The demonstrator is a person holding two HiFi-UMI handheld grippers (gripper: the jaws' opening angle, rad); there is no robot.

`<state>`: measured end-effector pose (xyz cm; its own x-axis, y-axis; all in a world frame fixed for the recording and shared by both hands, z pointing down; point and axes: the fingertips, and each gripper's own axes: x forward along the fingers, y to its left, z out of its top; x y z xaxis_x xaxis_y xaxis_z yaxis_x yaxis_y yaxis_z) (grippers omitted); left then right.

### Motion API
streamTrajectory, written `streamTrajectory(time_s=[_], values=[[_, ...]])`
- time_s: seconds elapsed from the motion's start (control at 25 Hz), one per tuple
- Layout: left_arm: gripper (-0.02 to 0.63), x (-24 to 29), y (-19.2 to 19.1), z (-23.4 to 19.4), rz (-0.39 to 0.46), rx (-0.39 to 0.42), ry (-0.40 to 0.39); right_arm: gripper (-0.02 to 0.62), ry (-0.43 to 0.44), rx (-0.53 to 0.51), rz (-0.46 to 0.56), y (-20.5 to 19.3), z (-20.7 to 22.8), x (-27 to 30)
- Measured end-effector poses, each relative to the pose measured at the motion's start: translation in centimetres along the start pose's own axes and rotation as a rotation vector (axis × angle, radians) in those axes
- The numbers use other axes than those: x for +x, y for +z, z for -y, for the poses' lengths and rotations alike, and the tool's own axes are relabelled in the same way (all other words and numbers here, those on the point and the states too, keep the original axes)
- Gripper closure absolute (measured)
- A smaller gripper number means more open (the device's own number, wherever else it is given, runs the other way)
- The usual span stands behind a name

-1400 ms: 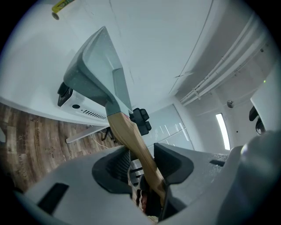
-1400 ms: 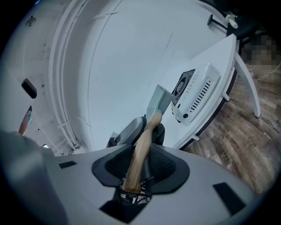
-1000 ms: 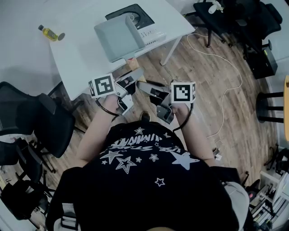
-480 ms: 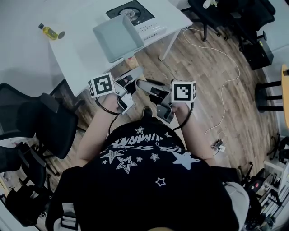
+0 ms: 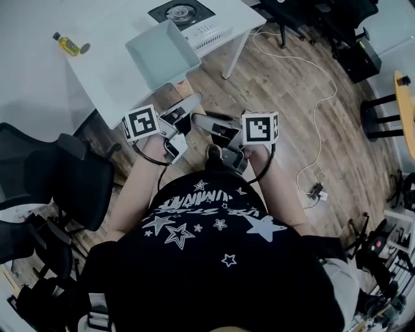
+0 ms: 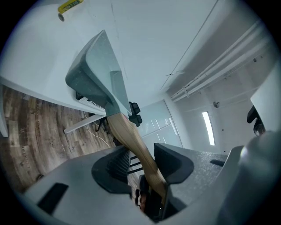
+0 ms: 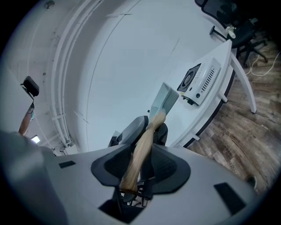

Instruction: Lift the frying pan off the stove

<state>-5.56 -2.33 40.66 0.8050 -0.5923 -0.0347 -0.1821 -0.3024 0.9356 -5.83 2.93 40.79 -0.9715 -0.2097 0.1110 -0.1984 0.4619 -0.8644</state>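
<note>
- Drawn back toward you since a second ago, your square frying pan [image 5: 162,52] hangs beside the stove [image 5: 185,14], over the white table [image 5: 110,71] edge
- Left gripper [image 6: 142,166] and right gripper [image 7: 139,166] both clamp its wooden handle [image 7: 145,139]

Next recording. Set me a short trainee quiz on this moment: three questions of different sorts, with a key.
1. True or false: the grey square frying pan rests on the white stove with the black round hob.
2. What is the left gripper holding? A) the pan's rim B) the pan's wooden handle C) nothing
3. Fill in: the right gripper's jaws are closed on the same ____.
Key: 1 false, it is held in the air, off the stove; 2 B; 3 handle.
</note>
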Motion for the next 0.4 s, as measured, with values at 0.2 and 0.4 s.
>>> streamTrajectory(time_s=[0.2, 0.4], values=[[0.431, -3.2, -2.0, 0.7, -0.025, -0.022, -0.028, 0.449, 0.002, 0.004, 0.016, -3.4, -2.0, 1.2], [0.431, -5.9, -3.7, 1.5, -0.031, -0.034, -0.046, 0.449, -0.041, 0.012, 0.026, -6.4, -3.1, 1.4]])
